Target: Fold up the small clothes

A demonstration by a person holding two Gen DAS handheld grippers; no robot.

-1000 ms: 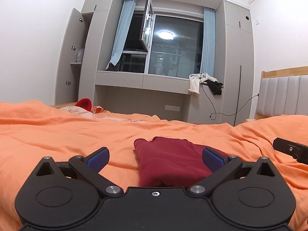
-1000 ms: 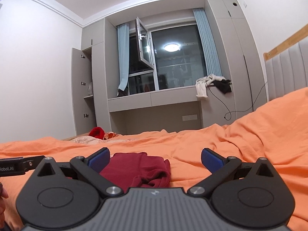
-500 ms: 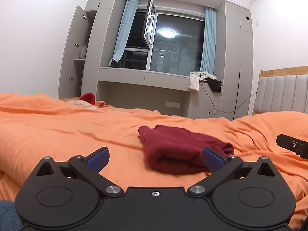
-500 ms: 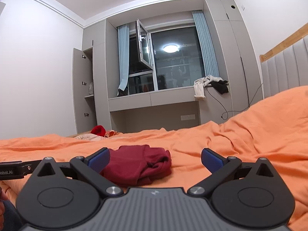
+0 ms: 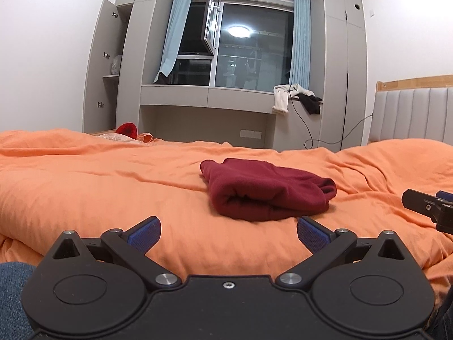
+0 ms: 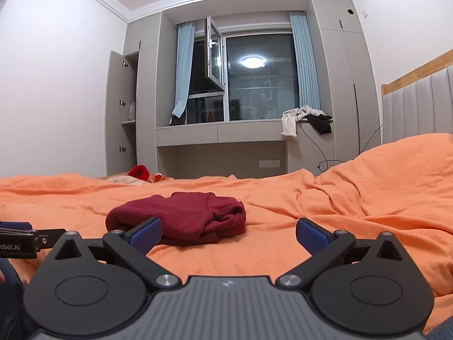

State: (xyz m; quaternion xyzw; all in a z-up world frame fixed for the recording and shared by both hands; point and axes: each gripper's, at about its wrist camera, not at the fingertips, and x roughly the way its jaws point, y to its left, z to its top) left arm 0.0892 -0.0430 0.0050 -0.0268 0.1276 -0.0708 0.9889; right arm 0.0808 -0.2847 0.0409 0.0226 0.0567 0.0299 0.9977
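Note:
A dark red garment (image 5: 266, 189) lies folded in a compact bundle on the orange bedspread (image 5: 99, 187). It also shows in the right wrist view (image 6: 184, 215). My left gripper (image 5: 228, 233) is open and empty, a short way in front of the bundle, not touching it. My right gripper (image 6: 228, 233) is open and empty, with the bundle ahead and to its left. The right gripper's body shows at the right edge of the left wrist view (image 5: 427, 206).
A red item (image 5: 127, 129) and pale clothes lie at the bed's far edge. A padded headboard (image 5: 413, 116) stands at the right. Grey cabinets and a window fill the far wall. My leg in jeans (image 5: 11, 291) is at the lower left.
Both grippers have pulled back from the folded red garment and risen a little. The garment lies farther ahead of them now. Both jaws stay open.

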